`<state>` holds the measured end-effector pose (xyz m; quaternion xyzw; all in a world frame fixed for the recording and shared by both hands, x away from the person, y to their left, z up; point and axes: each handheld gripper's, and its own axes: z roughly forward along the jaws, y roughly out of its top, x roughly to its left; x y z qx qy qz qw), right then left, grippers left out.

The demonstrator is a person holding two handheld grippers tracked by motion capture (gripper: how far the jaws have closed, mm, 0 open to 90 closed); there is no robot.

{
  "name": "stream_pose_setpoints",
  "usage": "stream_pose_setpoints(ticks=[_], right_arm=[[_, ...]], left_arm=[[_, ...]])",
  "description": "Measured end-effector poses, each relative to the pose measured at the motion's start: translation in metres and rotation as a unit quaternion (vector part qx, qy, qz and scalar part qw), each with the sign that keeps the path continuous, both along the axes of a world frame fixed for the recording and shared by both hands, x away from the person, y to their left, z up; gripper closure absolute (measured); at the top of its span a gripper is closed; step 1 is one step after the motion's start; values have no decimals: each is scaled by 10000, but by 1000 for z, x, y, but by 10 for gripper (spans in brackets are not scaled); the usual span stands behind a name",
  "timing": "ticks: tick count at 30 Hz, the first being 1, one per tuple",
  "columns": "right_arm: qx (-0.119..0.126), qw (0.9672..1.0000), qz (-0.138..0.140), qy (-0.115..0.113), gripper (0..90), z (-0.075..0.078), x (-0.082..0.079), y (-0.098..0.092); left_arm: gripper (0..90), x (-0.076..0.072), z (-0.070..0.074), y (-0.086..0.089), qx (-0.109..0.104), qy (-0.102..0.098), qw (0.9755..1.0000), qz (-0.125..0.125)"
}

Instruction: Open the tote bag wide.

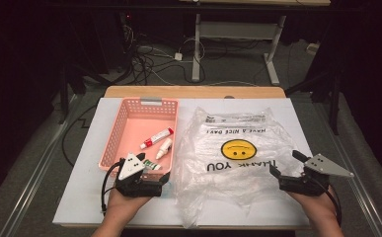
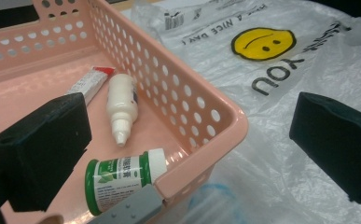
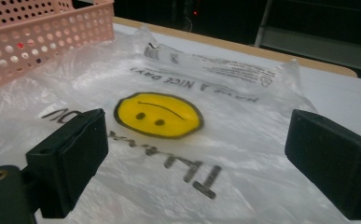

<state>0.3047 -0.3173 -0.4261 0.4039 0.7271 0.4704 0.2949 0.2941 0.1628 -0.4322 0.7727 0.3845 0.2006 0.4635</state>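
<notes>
Reading "THANK YOU", "HAVE A NICE DAY" on plastic bag [image 1: 235, 148], both tongs [image 1: 151, 183] [image 1: 287, 170] open, empty.

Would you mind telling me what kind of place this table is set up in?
Probably a lab or recording workspace, not a home: a white board on a table, loose cables on the floor, an adjustable desk frame behind, and dark surroundings.

Both forearms come in from the near edge, each hand wrapped around a claw. The left claw [image 1: 155, 174] and the right claw [image 1: 287, 163] both stand with jaws spread wide, nothing between them.
</notes>
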Motion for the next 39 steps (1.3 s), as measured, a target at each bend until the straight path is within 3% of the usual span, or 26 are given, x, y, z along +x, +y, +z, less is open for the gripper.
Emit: stream_pose_setpoints(ticks=[5, 7, 12, 15, 18, 22, 28, 30, 39], right_arm=[[78, 9996, -222, 146, 113, 3, 2, -15], [-61, 9994, -254, 217, 118, 1, 2, -20], [-19, 9982, -457, 383, 159, -5, -2, -40], [131, 9969, -593, 493, 184, -8, -6, -51], [117, 9966, -654, 490, 213, -9, -8, -58], [133, 9949, -804, 601, 318, -14, -9, -72], [256, 9907, -921, 965, 380, -22, -4, -80], [329, 9870, -956, 1251, 384, -28, -2, -80], [99, 9825, -1053, 1531, 394, -34, 11, -74]], left_arm=[[0, 4, 5, -4, 61, 104, 9999, -88], [0, 7, 5, -6, -160, 156, 9993, -289], [0, 6, 5, -2, -170, 124, 9996, -206], [0, 4, 3, -1, -175, 162, 9995, -221], [0, 2, 1, 0, -155, 127, 9994, -294], [0, 1, -1, 1, -30, 239, 9991, -360], [0, 0, 0, 4, 19, 232, 9991, -342], [0, 0, -1, 5, -23, 196, 9994, -283], [0, -2, -2, 7, -157, 79, 9997, -162]])
